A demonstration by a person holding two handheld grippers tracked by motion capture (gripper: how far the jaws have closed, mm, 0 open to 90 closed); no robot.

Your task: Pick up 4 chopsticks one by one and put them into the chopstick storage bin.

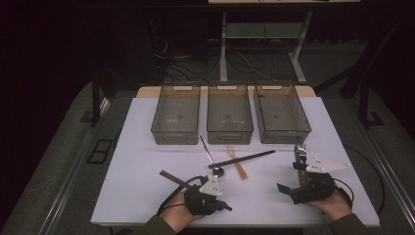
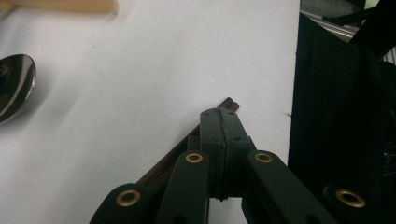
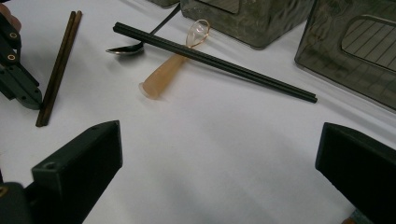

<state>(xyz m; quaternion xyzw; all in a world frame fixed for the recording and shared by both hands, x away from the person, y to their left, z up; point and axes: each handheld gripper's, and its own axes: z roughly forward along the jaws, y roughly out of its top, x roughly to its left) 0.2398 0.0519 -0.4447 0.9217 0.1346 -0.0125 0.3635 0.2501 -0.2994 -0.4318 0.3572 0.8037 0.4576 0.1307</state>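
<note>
A dim room with cables on the floor surrounds a white table (image 1: 147, 196); three clear bins (image 1: 230, 117) stand in a row along its far edge. Toward the near edge, left of centre, lie the brown chopsticks (image 1: 174, 179), their long axis running from far-left to near-right. The left gripper (image 1: 226, 207) is the nearer one: its jaws are pressed together, and in the left gripper view the chopsticks (image 2: 187, 149) pass under them, touching or pinched, I cannot tell which. The right gripper (image 1: 288, 166), jaws spread wide, sits near the right edge, well apart. Black chopsticks (image 3: 210, 58), a spoon (image 3: 126, 48) and a tan scoop (image 3: 173, 70) cross mid-table.
</note>
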